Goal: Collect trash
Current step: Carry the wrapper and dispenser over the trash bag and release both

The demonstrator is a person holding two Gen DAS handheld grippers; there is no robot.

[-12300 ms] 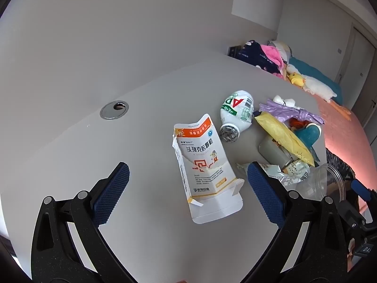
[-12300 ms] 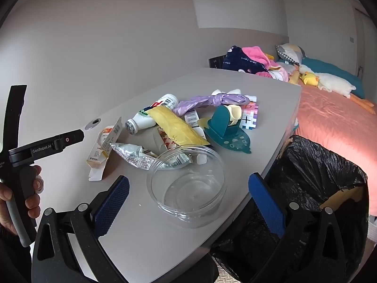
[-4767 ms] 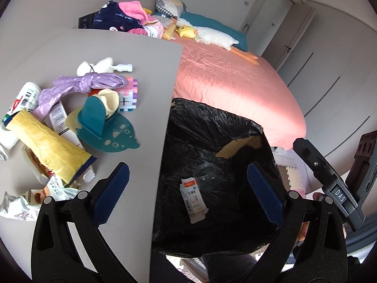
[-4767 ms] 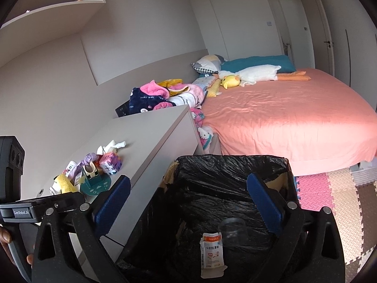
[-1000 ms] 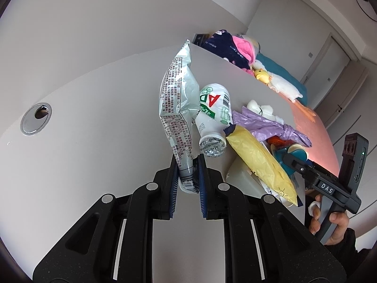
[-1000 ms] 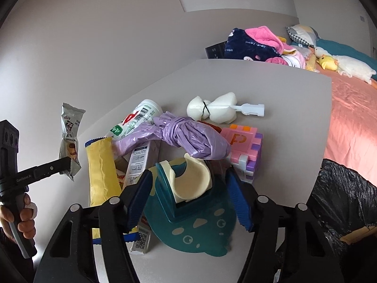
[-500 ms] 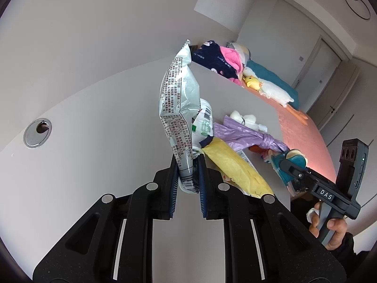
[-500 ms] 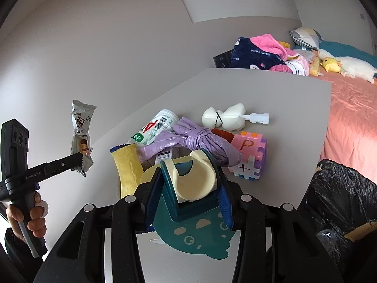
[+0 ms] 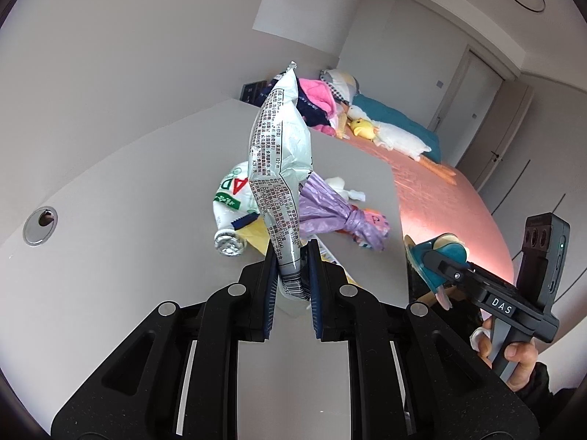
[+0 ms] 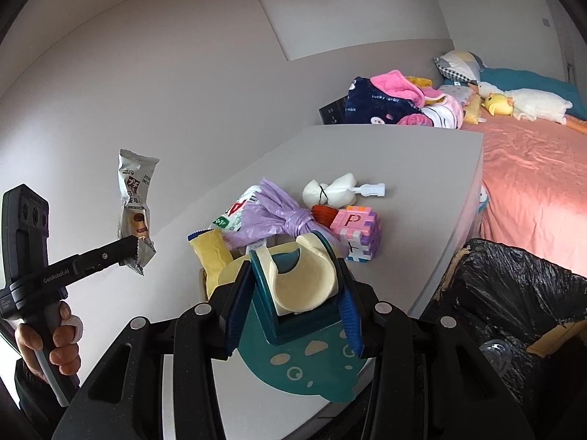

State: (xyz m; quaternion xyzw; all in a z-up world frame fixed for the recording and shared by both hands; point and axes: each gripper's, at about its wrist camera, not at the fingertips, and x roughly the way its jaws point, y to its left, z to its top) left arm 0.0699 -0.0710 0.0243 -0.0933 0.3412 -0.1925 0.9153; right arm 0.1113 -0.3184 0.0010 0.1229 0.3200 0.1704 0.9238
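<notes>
My left gripper is shut on the lower end of a crumpled silver snack wrapper, which stands up above the grey table. The right wrist view shows that wrapper held in the air at the far left. My right gripper is shut on a teal plastic holder with a cream insert, lifted off the table. The black trash bag gapes at the table's right edge, below and to the right of the right gripper.
On the table lie a purple knotted bag, a white and green bottle, a yellow packet, a pink block cube and a white tied piece. A pink bed stands beyond.
Both grippers have risen and swung towards the bed side with their loads. The teal holder has come up off the table, and the black bag now shows at the right.
</notes>
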